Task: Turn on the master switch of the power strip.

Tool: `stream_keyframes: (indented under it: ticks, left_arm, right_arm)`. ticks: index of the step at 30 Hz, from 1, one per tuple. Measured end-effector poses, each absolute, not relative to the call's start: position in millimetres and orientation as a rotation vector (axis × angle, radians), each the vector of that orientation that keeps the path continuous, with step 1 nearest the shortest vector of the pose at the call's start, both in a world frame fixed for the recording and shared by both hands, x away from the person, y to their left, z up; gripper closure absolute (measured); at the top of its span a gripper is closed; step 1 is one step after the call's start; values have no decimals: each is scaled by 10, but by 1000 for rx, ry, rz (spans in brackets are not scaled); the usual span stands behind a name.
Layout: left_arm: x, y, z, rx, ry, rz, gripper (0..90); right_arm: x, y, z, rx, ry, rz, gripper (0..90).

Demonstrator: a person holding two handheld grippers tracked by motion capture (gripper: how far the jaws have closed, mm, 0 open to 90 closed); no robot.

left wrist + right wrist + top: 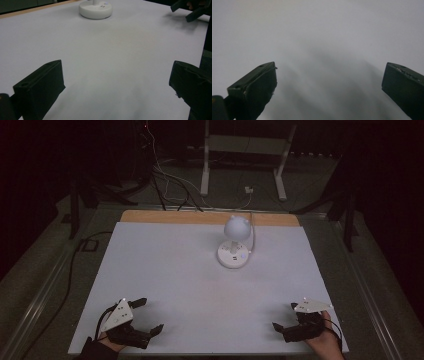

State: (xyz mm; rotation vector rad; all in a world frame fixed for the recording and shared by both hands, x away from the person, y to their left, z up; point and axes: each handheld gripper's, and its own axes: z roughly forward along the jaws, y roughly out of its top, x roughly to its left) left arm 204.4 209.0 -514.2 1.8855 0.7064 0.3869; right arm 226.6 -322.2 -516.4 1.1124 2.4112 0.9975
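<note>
A small white lamp [236, 228] with a round head stands on a round white base [233, 256] toward the back of the white table [190, 275]; its base [95, 10] also shows at the top of the left gripper view. My left gripper [151, 315] rests at the near left corner, open and holding nothing. My right gripper [284, 316] sits at the near right corner, open too, its jaws wide apart over bare table. The left gripper view catches the right gripper [188, 10] far off at the upper right.
A white cable [253, 237] runs from the lamp off the back edge. Behind the table stand a white frame [244, 150] and loose cables [165, 180] on the floor. A wooden strip [170, 216] lines the table's far edge.
</note>
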Motion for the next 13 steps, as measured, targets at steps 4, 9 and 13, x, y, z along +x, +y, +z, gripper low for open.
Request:
stream_keyframes:
  ticks: [4,9,13]
  left_arm:
    - [2042,2087,-5142,1889,705,386,2]
    - [2048,2097,-5146,1885,711,384,2]
    - [2051,2093,-5147,1886,709,383,2]
  right_arm:
    - [2252,-3250,-5182,1129,2424,996,0]
    - [2281,-3235,-5165,1126,2400,1027,0]
    - [2290,-3206,-5161,1114,2400,1036,0]
